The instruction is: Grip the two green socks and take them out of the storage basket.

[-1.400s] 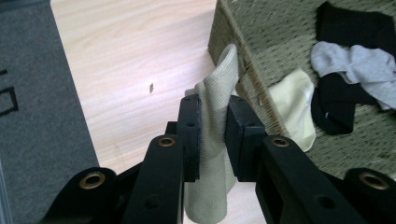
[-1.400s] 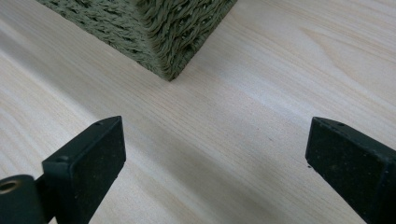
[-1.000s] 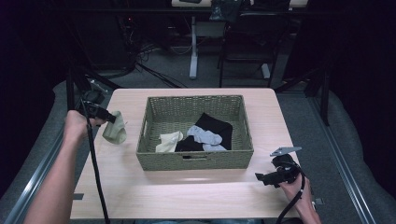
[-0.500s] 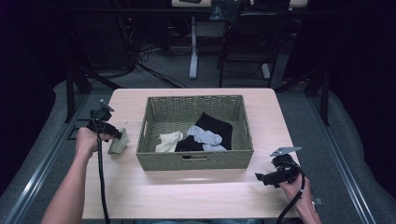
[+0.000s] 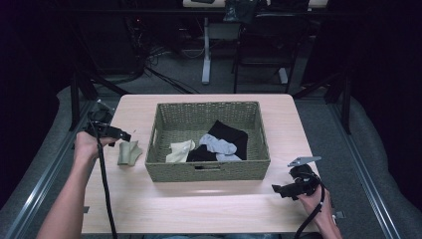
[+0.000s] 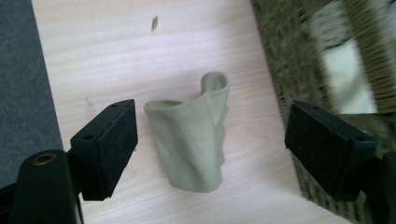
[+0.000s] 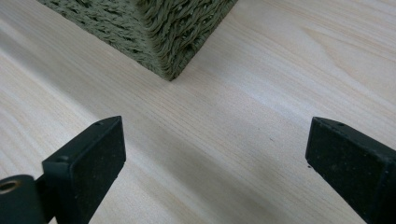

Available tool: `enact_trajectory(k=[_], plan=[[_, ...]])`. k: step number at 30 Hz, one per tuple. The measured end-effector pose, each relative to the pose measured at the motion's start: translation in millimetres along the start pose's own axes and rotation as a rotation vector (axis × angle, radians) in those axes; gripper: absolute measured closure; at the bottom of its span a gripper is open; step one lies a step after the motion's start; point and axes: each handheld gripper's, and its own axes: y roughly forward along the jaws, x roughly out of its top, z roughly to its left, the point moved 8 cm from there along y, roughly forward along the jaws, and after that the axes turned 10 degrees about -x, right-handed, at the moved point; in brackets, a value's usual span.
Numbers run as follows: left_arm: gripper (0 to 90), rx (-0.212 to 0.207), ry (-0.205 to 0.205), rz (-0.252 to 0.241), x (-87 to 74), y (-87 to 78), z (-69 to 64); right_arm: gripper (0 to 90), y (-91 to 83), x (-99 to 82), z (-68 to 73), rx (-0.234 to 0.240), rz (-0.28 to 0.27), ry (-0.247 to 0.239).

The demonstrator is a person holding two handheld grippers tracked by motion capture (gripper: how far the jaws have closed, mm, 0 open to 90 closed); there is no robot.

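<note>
Your left hand-held gripper (image 6: 210, 149) has just been opening, its pads clear of the olive sock (image 6: 194, 140) lying between them on the surface (image 6: 116, 56), evidently set outside the basket (image 5: 209, 169) for sorting; your right hand-held gripper (image 7: 215, 172) idles open.

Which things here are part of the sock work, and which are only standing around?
In the job: olive sock on the table, left gripper whose jaws have just been opening, basket, socks in it.
Idle: right gripper, open; chair.

No text, label, brand, number or sign can be read on anything here.
</note>
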Motion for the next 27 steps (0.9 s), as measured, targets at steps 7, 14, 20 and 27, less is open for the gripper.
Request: enact_trajectory(k=[7,14,20,27], plan=[[16.9,-0.016,0.073,-0.089,19.7,-24.1,-30.7,4.4,0.5,0.5,0.6,0.007,-0.002,-0.002],[15.2,-0.029,0.183,-0.104,40.9,-25.7,-72.8,4.4,0.2,0.3,0.7,0.007,0.001,-0.003],[12.7,-0.042,0.238,-0.102,56.3,-11.6,-99.3,4.4,0.1,-0.1,0.0,0.000,-0.001,0.000],[12.0,-0.060,0.291,-0.066,64.9,13.9,-122.2,4.4,0.0,-0.4,-0.3,0.000,-0.001,0.001]])
